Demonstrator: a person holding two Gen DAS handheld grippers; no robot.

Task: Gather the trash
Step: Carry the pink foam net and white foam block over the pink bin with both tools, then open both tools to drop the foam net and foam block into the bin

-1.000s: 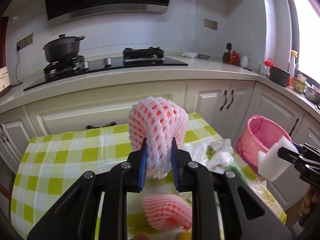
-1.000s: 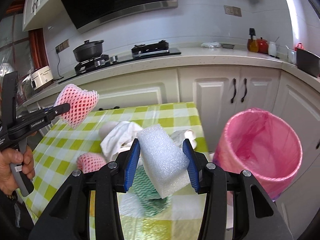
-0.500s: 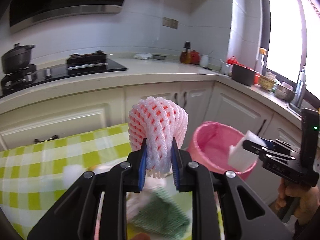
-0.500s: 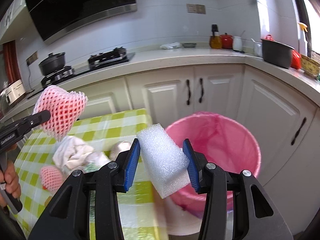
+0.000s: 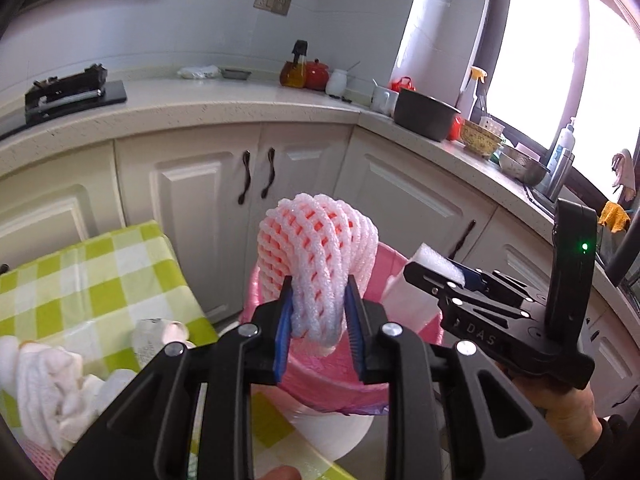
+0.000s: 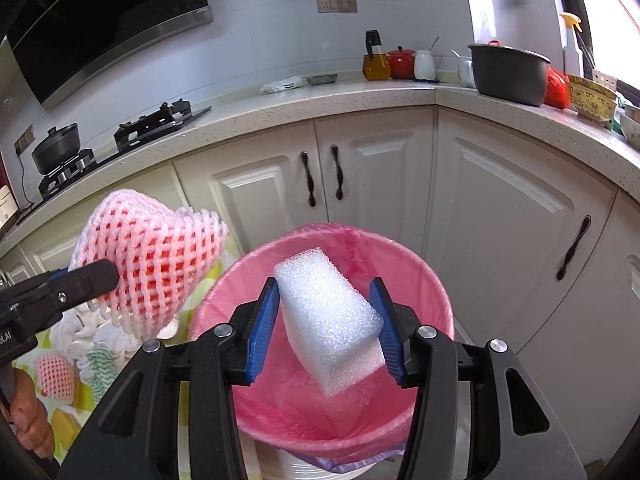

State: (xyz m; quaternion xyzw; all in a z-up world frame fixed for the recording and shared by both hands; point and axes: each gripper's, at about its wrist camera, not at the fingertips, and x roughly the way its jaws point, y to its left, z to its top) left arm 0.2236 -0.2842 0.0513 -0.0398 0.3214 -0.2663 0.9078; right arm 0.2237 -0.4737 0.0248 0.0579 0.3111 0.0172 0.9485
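My right gripper (image 6: pixel 325 330) clamped on white foam block (image 6: pixel 328 320), hanging over mouth of pink bin (image 6: pixel 434 280). Left gripper (image 5: pixel 318 316) pinching pink fruit net (image 5: pixel 320 252), near bin's rim beside surface corner (image 5: pixel 160 240). Risk: net is light, may drift outside bin or cling to pads on release.

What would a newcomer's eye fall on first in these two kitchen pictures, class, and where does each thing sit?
First, the pink foam fruit net, pinched in the left gripper near the rim of the bin. Next, the white foam block, clamped tilted in the right gripper over the open mouth of the round bin with the pink liner. Behind both runs a pale speckled countertop above cream cupboards.
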